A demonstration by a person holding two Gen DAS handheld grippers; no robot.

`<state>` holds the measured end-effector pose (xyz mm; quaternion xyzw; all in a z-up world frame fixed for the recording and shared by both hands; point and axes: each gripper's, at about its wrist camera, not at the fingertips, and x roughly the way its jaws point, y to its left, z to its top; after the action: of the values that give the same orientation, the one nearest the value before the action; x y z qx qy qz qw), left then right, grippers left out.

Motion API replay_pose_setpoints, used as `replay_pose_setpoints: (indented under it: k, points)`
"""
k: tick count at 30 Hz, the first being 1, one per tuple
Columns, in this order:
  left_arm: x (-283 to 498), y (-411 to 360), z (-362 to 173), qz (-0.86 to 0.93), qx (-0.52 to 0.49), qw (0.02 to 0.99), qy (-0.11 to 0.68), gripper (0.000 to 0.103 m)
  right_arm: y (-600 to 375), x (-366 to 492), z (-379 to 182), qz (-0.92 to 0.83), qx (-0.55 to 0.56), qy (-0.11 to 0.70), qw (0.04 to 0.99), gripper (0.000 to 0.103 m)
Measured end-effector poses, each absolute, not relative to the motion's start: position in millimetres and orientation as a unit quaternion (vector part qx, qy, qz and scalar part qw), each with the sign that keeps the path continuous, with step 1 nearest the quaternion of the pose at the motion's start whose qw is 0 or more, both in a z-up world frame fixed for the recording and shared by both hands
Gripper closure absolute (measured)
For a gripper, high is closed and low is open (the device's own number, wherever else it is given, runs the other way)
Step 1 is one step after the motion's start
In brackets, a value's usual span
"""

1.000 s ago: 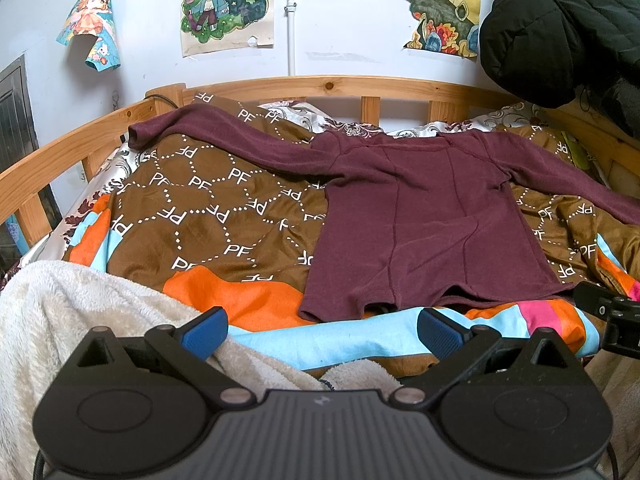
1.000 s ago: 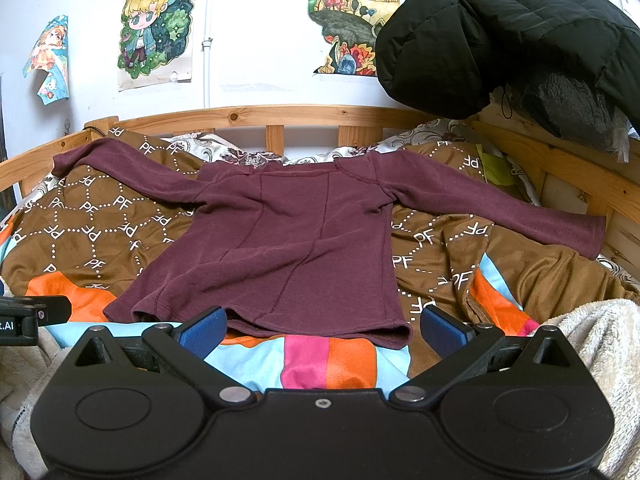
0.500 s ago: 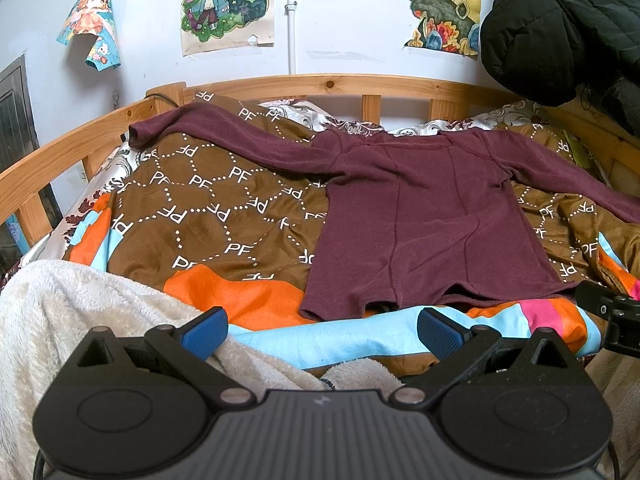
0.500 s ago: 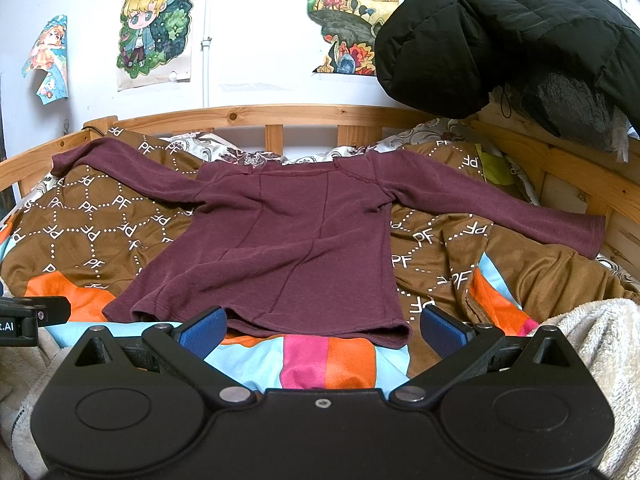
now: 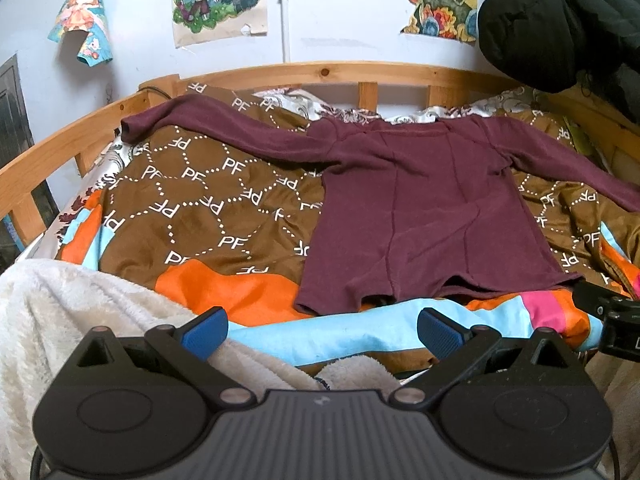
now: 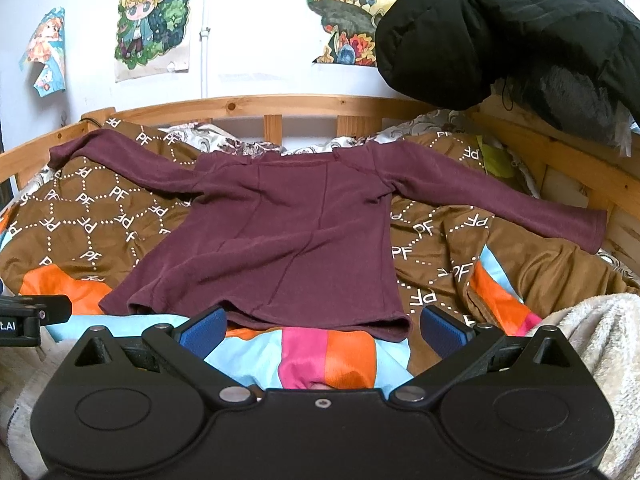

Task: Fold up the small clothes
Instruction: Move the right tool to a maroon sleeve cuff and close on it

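A maroon long-sleeved top (image 5: 420,208) (image 6: 288,232) lies flat on the bed with both sleeves spread wide and its hem toward me. My left gripper (image 5: 322,332) stands open in front of the hem's left corner, over the light blue stripe of the quilt, holding nothing. My right gripper (image 6: 322,330) is also open, just short of the hem's right part, with nothing between its blue pads (image 6: 202,330). Each gripper shows at the edge of the other's view.
The brown patterned quilt (image 5: 208,204) covers a bed with a wooden rail (image 5: 320,72) around it. Fluffy cream blankets lie at the near left (image 5: 72,320) and near right (image 6: 592,344). A black puffer jacket (image 6: 520,28) hangs at the upper right. Posters hang on the wall.
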<state>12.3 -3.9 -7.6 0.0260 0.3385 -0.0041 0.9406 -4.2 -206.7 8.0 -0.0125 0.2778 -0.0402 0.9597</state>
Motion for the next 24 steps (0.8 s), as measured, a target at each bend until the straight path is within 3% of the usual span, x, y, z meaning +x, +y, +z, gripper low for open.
replay_pose_setpoints:
  k: [11,24]
  points:
    - [81.3,-14.9,-6.3,-0.028,0.024,0.918,0.395,0.001,-221.0,29.2,5.7,-0.025,-0.004,0.302,0.953,0.000]
    - [190.9,-45.8,7.3,-0.052,0.049,0.936,0.345,0.001,-272.3,121.7,20.5,-0.086,0.017,0.303,0.949,0.000]
